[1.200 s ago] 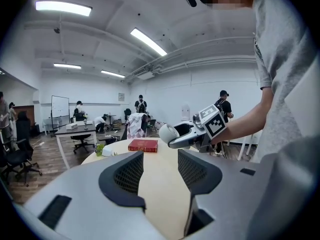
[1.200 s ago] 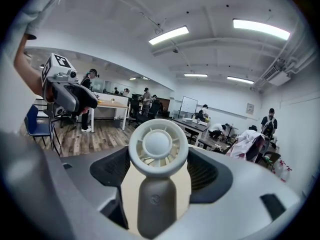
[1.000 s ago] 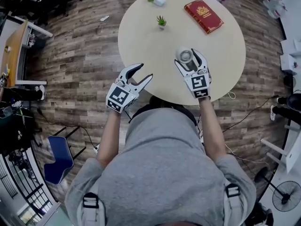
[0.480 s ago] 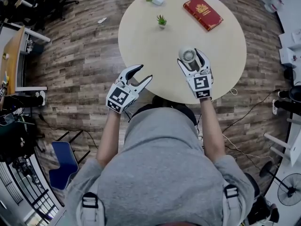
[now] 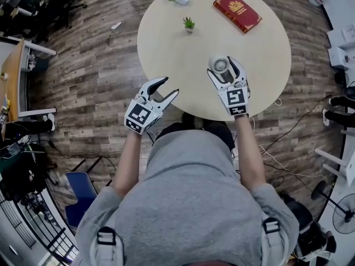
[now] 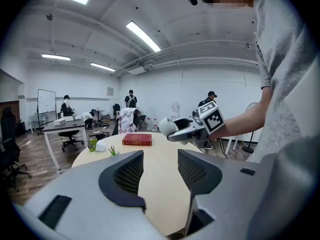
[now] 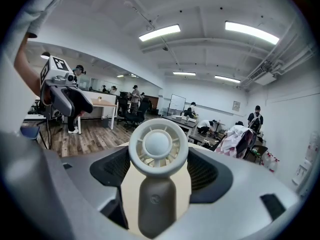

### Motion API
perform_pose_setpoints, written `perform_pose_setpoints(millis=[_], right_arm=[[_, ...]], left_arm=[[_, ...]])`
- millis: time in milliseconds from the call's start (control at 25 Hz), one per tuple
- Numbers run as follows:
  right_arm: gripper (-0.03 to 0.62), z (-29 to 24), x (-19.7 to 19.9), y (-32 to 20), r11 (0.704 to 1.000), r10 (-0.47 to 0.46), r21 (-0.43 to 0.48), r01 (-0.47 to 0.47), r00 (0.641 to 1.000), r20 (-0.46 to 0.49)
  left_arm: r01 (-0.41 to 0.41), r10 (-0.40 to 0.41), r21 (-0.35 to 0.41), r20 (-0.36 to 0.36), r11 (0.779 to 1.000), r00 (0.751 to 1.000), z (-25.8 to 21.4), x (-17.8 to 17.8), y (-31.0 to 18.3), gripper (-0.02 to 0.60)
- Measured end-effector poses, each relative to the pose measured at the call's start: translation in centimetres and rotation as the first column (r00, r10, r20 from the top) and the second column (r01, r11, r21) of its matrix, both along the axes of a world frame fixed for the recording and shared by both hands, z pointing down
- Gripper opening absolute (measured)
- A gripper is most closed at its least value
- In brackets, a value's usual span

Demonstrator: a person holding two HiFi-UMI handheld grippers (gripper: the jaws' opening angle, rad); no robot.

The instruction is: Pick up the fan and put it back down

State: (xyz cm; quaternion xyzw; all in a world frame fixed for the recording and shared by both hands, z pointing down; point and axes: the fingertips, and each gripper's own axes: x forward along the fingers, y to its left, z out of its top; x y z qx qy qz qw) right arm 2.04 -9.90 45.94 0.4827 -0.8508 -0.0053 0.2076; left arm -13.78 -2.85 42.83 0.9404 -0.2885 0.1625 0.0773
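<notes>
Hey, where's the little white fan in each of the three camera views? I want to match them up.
Head view: the fan is right of centre, over the table's near part, in the right gripper.
Left gripper view: right of centre at mid-height, held above the tabletop.
Right gripper view: dead centre, between the jaws.
Shared landmark: the round beige table.

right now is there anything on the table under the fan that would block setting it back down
Nothing visible does. The right gripper holds the fan over a bare part of the round table. The red book and small potted plant sit nearer the far edge, apart from it. The left gripper is open, off to the side.
</notes>
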Motion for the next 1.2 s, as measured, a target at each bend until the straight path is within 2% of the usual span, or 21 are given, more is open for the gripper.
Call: perform_pose_setpoints(millis=[400,680,1200], right_arm=[[0.364,4.2,1.3,0.1,0.995,0.012,-0.097,-0.011,1.0,0.008],[0.364,7.9,2.1,0.7,0.985,0.0,-0.171,0.004,1.0,0.024],[0.363,15.4,2.6,1.4,0.956,-0.014,-0.291,0.028,0.999,0.05]], left_arm=[[-0.03,0.03,-0.029,0.011,0.999,0.999,2.3,1.5,-1.6,0.23],[-0.03,0.032,-0.081,0.022,0.996,0.999,4.7,3.3,-1.3,0.23],[-0.074,0.081,-0.177,0.03,0.981,0.996,8.8,6.6,0.2,0.23]])
